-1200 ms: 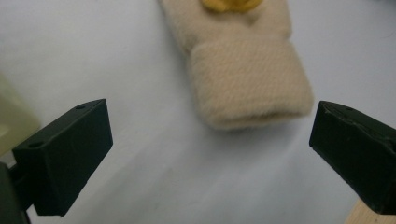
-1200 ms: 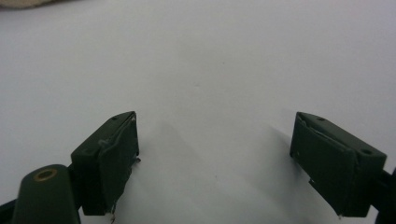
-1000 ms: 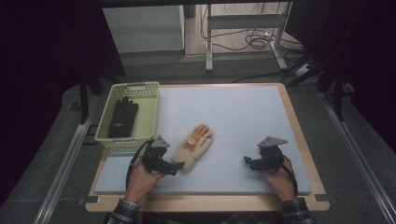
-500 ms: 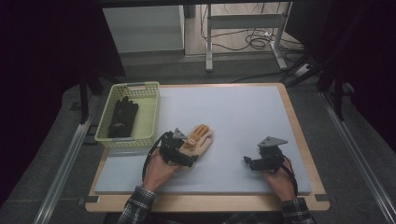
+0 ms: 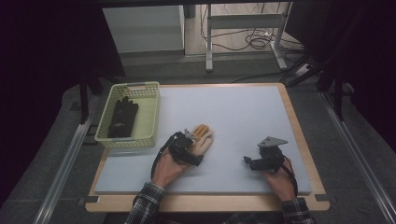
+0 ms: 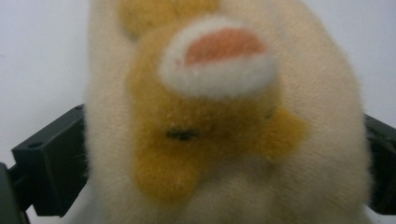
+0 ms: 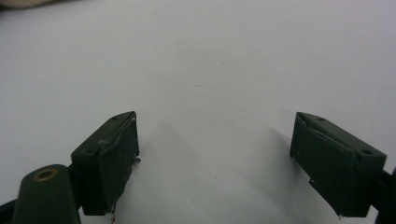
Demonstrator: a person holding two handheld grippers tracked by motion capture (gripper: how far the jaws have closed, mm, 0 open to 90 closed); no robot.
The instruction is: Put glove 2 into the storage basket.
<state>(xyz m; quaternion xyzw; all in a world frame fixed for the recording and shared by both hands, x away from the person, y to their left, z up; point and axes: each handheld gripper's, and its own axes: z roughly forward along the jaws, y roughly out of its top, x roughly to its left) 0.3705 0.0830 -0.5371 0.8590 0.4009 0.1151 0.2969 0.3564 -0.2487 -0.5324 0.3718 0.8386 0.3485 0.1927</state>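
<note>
A cream and orange fuzzy glove (image 5: 204, 140) lies flat on the grey mat, left of centre. My left gripper (image 5: 190, 140) sits over its near end. In the left gripper view the glove (image 6: 224, 116) lies between the two black jaws, which stand wide apart at either side, one finger (image 6: 46, 163) at the left edge. The gripper is open and straddles the glove. My right gripper (image 5: 247, 161) rests low over the mat at the front right, pointing left. It is open (image 7: 212, 154) with only bare mat between its fingers.
A yellow-green basket (image 5: 149, 119) stands at the table's left edge with a black glove (image 5: 122, 116) inside. The grey mat (image 5: 243, 112) stretches bare behind both grippers. A wooden rim (image 5: 299, 135) borders the table.
My left gripper has moved forward and to the right, from beside the cream glove to over its near end. The right gripper has stayed still.
</note>
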